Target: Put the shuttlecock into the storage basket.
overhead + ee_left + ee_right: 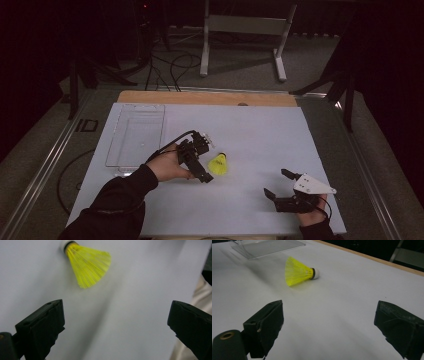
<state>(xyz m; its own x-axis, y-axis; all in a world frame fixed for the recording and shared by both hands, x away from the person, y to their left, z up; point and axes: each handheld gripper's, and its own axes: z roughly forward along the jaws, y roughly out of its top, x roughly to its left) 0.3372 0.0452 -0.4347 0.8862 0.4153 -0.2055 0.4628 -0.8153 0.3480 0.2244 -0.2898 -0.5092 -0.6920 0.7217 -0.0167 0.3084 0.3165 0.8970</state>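
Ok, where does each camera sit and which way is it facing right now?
High view: above the person's side, looking forward and down on the table; forearms, left gripper and right gripper show.
Left gripper view: rides that gripper, looks down at the shuttlecock; its open fingers show.
Right gripper view: looks low across the table; its open fingers show.
All share the shuttlecock.

The table carries a pale grey-white sheet, and a strip of bare wood shows along its far edge. A clear plastic tray sits near the far left corner. Grey carpet covers the floor beyond, where a white metal stand rests on two feet and black cables loop (loosely tangled) towards the table's far edge. Dark stand legs rise at left and right. The room's upper reaches lie in deep shadow; light falls mainly on the table.
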